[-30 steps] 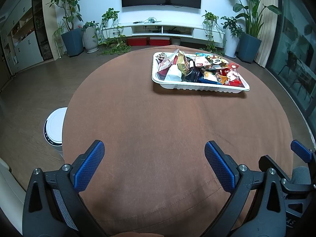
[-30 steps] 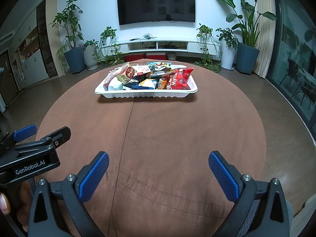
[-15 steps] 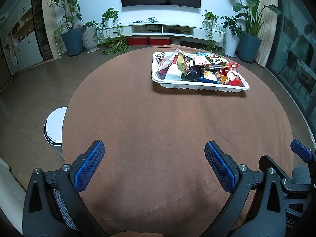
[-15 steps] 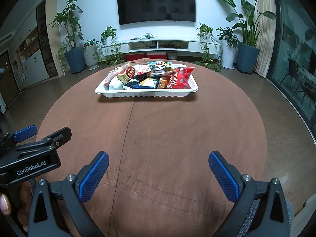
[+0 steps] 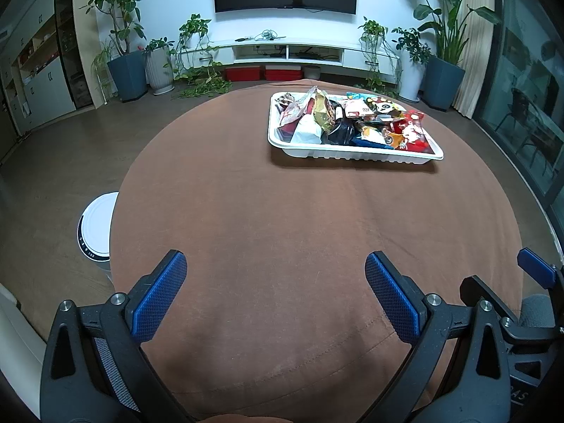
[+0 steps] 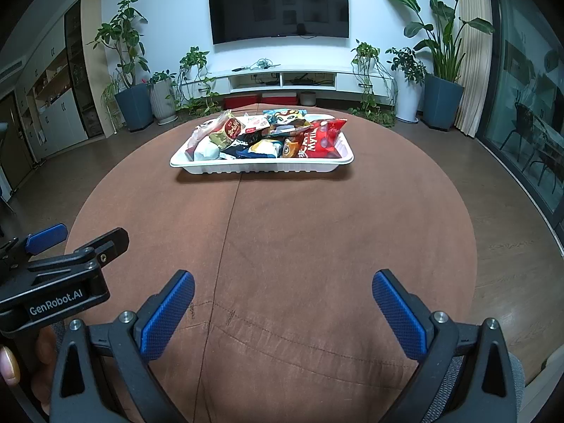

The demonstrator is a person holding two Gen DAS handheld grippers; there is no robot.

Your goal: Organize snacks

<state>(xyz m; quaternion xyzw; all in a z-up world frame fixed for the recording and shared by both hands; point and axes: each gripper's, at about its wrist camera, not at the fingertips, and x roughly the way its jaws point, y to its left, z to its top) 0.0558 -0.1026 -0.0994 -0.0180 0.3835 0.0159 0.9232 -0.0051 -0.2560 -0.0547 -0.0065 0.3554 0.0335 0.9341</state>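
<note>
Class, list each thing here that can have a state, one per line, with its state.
Left gripper: open, empty.
Right gripper: open, empty.
Tray: full, flat on table.
Snack packets: heaped in tray, apparently sealed.
Television: off.

One tray, two grippers, one table.
One white tray [image 6: 261, 167] far on the table [image 6: 282, 246], piled with snack packets too overlapped to count; two grippers [image 5: 275, 282] [image 6: 282, 296] near.

round brown-cloth table [image 6: 317, 232]: centre | white ribbed plastic tray [image 6: 261, 167]: on table, far side | assorted foil snack packets [image 6: 268, 137]: in tray | white cylindrical bin [image 5: 96, 227]: on floor, left of table | wall-mounted television [image 6: 278, 7]: far behind tray
</note>
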